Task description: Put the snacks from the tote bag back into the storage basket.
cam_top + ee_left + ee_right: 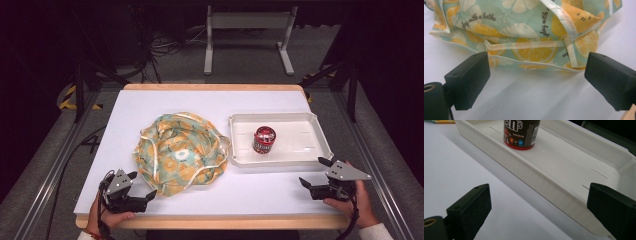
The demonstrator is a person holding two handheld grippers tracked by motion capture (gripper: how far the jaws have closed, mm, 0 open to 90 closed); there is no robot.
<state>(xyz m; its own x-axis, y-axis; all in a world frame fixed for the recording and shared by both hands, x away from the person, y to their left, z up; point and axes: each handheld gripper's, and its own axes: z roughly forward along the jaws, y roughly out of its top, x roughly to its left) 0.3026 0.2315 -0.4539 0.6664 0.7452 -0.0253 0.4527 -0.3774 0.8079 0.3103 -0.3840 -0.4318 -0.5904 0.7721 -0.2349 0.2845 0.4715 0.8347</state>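
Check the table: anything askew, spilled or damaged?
Nothing spilled or damaged. The fruit-print cloth bag lies crumpled in a heap with its straps loose, not flat. The candy tub stands upright in the white tray, which sits square to the table edge.

The high view looks forward and down from above the person's side, taking in the whole white table (150, 107); the left gripper view sits low and close, facing the near hem of the citrus-print cloth (529, 30), the same cloth (181, 152) the high view shows mid-table; the right gripper view, equally low, faces along the white tray (536, 180) toward the red can (521, 132), both seen at the high view's right (263, 139)
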